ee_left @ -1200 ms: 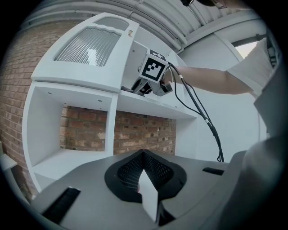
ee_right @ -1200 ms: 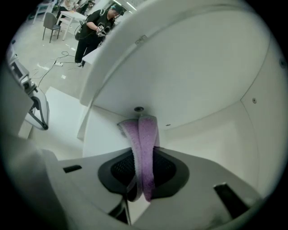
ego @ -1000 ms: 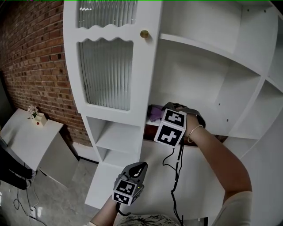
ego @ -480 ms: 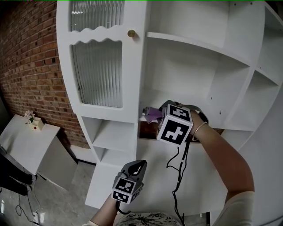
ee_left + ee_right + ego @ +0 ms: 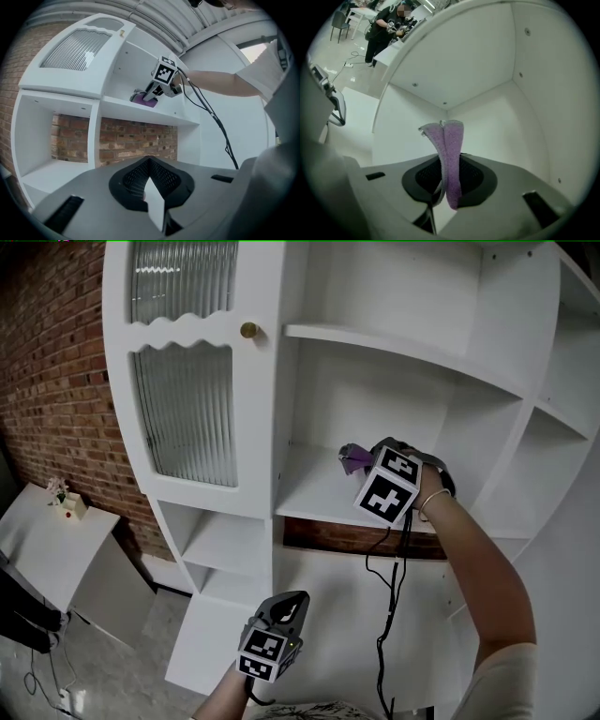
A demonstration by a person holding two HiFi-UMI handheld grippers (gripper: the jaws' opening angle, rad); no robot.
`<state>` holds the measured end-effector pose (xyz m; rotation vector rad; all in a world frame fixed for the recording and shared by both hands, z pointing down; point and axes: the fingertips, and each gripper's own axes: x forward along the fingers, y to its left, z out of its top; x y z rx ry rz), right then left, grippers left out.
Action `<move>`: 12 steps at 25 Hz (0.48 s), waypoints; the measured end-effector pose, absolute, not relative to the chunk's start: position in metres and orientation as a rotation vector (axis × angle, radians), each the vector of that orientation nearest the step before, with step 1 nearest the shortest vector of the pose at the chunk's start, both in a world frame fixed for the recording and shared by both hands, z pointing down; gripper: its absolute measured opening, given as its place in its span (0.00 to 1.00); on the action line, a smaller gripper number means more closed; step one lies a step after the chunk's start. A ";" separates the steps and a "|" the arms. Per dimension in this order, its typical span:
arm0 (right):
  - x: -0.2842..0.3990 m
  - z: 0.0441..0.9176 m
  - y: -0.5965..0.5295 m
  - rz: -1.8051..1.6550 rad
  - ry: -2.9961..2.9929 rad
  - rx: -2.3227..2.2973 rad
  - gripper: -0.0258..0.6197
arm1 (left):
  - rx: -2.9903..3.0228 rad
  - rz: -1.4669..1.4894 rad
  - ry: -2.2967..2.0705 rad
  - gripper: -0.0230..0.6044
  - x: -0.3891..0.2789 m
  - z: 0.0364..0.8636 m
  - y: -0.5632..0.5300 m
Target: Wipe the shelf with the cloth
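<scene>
My right gripper [image 5: 367,463] is up inside the open compartment of the white cabinet, its jaws clamped on the purple cloth [image 5: 352,459]. The cloth sticks out ahead of the jaws as a narrow folded strip. In the left gripper view its end seems to lie on the shelf [image 5: 309,495], toward the back and right of the middle, though I cannot tell how firmly it presses.

My left gripper [image 5: 288,602] hangs low in front of the cabinet, well apart from the shelf. Its jaws are together with nothing between them.

As I judge it, the wiping stroke is under way. To do it well I should tip the right gripper down so the flat of the cloth meets the board, not just its tip. A folded strip like this covers little in one pass, so I want long, overlapping sweeps. They should run from the back wall out to the front edge and work across toward the side by the ribbed-glass door [image 5: 183,409].

I should keep the grip tight, since drag on the board could pull the cloth out. The hard jaws themselves must stay off the paint.
</scene>
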<state>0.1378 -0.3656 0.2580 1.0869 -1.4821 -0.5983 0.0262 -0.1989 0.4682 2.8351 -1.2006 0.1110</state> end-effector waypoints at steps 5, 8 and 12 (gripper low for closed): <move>0.175 0.268 -0.411 -0.581 -1.394 1.097 0.16 | 2.787 0.107 -1.255 0.06 0.026 0.472 -0.210; 0.182 0.273 -0.436 -0.578 -1.399 1.102 0.16 | 2.766 0.116 -1.284 0.06 0.029 0.476 -0.220; 0.187 0.283 -0.463 -0.588 -1.353 1.052 0.16 | 2.726 0.149 -1.299 0.06 0.031 0.485 -0.231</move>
